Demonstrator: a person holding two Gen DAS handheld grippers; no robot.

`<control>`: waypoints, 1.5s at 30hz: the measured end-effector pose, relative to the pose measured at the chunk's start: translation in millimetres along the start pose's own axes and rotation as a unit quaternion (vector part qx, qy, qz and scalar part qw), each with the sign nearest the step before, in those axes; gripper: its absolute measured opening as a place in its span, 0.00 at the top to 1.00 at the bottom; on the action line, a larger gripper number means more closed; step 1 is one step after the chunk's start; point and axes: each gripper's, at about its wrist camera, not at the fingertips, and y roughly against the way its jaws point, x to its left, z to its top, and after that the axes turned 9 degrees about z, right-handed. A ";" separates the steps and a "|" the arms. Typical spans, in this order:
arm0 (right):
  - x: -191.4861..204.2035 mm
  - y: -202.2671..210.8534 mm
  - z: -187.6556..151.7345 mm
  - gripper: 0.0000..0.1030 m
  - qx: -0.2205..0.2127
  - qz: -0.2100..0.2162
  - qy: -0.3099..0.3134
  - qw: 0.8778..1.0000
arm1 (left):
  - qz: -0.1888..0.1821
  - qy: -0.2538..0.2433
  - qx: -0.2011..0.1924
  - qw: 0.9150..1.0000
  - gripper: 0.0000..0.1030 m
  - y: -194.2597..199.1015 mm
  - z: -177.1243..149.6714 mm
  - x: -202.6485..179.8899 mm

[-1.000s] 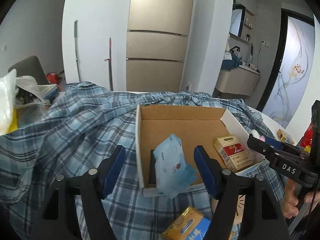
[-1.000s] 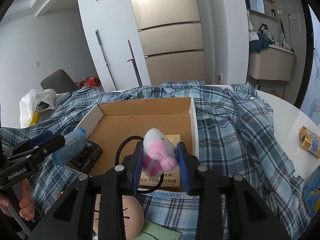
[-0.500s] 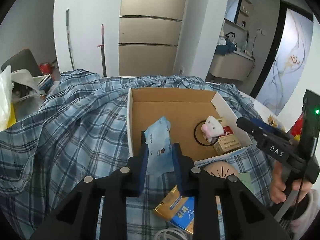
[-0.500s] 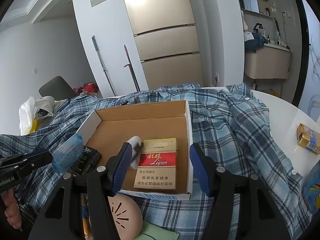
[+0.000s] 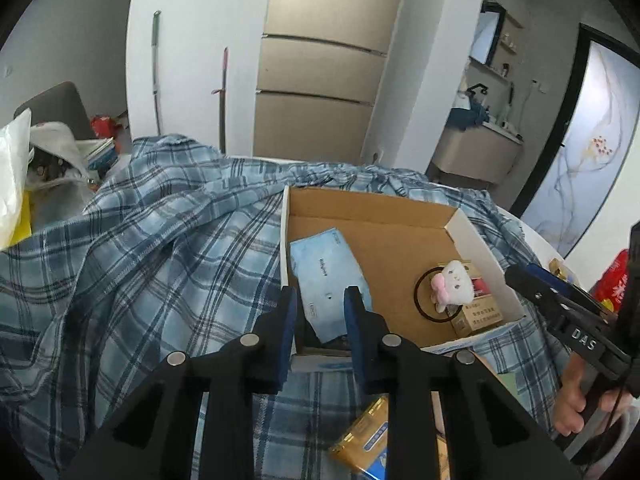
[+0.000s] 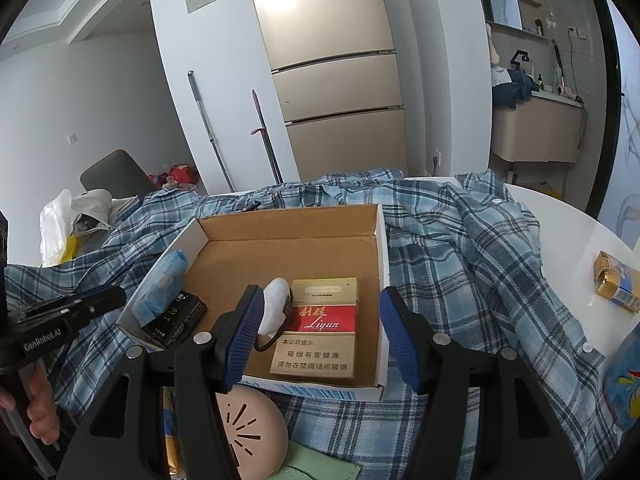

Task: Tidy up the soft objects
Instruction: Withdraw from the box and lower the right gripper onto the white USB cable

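The left gripper (image 5: 320,300) clenches a blue tissue pack (image 5: 326,276) over the cardboard box (image 5: 478,250); the right gripper (image 6: 320,318) stands released above the plush toy (image 6: 274,306) inside.

surface: white table (image 6: 568,232) | on it: plaid shirt (image 6: 460,248), gold-blue pack (image 6: 618,284)

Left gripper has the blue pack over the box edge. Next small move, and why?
Probably ease the left gripper forward over the cardboard box and open. It is shut on the blue tissue pack, which straddles the box's near wall. The right gripper is open, and the plush toy already lies inside, so the pack seems next.
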 end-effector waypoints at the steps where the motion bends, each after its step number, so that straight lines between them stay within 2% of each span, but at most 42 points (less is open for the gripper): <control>1: 0.7 0.6 -0.2 0.43 -0.001 0.001 0.002 1.000 | 0.005 -0.003 -0.008 1.000 0.75 3.7 -1.2 -0.2; 5: 2.1 5.0 0.0 0.43 -0.006 0.005 0.004 1.000 | -0.006 -0.014 -0.021 1.000 0.75 16.1 0.0 -6.4; 9: 2.9 12.0 4.4 0.43 -0.009 0.011 0.001 1.000 | -0.003 -0.031 -0.050 0.998 0.75 39.4 4.6 -15.0; 12: 13.0 32.4 12.4 0.43 -0.032 -0.031 0.012 0.999 | 0.002 -0.047 -0.070 0.996 0.75 58.9 5.2 -20.6; 18: 45.0 78.1 24.5 0.43 -0.045 0.005 0.045 0.998 | -0.019 -0.054 -0.077 0.995 0.75 91.7 -7.3 -23.5; 22: 65.1 93.8 14.0 0.43 -0.020 0.043 0.052 0.997 | -0.025 -0.046 -0.095 0.994 0.74 117.4 -22.5 -17.8; 24: 73.2 97.6 5.1 0.43 -0.007 0.056 0.055 0.997 | -0.038 -0.038 -0.089 0.995 0.73 124.5 -30.2 -12.6; 25: 76.9 98.0 1.2 0.43 -0.003 0.059 0.057 0.997 | -0.044 -0.038 -0.085 0.995 0.65 127.1 -34.0 -11.7; 26: 81.1 97.1 -4.8 0.43 0.003 0.060 0.061 0.996 | -0.052 -0.047 -0.079 0.994 0.42 129.4 -40.2 -11.4; 27: 85.1 95.6 -9.6 0.43 0.010 0.061 0.066 0.996 | -0.055 -0.055 -0.078 0.994 0.27 130.8 -45.0 -11.9; 28: 88.7 93.7 -14.8 0.43 0.019 0.064 0.069 0.995 | -0.054 -0.060 -0.083 0.993 0.21 132.8 -50.4 -11.9; 30: 94.9 90.4 -29.1 0.43 0.041 0.076 0.070 0.994 | -0.043 -0.070 -0.086 0.993 0.21 134.4 -60.1 -11.2; 34: 100.4 79.1 -55.1 0.43 0.097 0.097 0.068 0.988 | -0.059 -0.057 -0.062 0.995 0.16 128.6 -71.2 -0.9; 39: 112.3 66.6 -85.7 0.43 0.146 0.107 0.117 0.977 | -0.060 -0.064 -0.050 0.995 0.15 126.9 -84.6 4.8; 45: 120.9 53.0 -100.8 0.43 0.200 0.154 0.097 0.963 | -0.074 -0.054 -0.038 0.995 0.15 117.7 -90.6 12.8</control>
